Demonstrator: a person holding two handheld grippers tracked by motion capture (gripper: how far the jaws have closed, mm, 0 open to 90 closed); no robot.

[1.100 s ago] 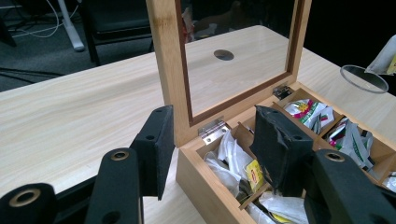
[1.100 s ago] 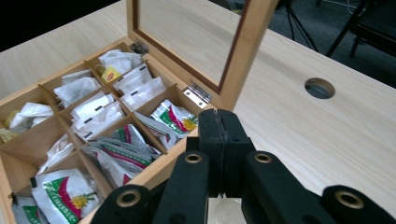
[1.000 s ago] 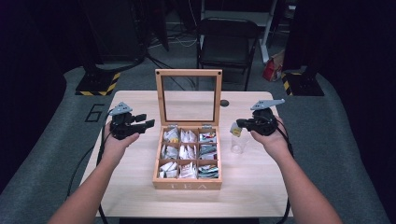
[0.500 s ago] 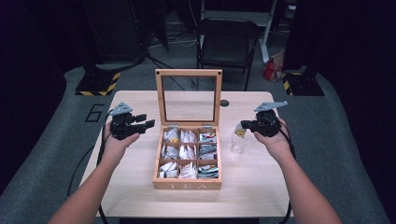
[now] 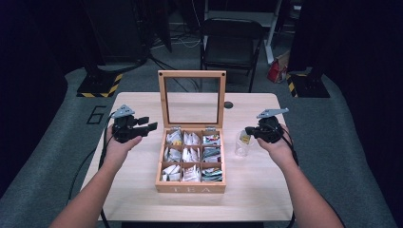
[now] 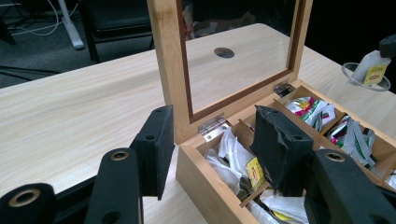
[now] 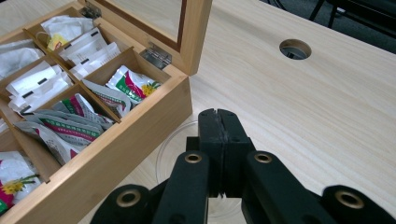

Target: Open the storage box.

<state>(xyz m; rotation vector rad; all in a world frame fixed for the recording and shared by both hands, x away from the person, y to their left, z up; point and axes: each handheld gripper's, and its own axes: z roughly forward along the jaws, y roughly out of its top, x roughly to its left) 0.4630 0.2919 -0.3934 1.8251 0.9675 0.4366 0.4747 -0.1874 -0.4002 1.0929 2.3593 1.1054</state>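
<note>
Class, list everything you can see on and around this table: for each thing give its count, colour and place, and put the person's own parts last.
Tea box: one, light wood, table centre, glass lid upright.
Tea bags: many, white, green and red packets, filling the box's nine compartments.
Clear cup: one, transparent, right of the box.
Tagged tea bag: one, white with a yellow tag, hanging over the cup from the right gripper.
Table: one, pale wood, with a round hole.
Chair: one, black, behind the table.
Left gripper: one, black, left of the box, jaws apart, nothing between them.
Right gripper: one, black, above the cup, jaws shut.
</note>
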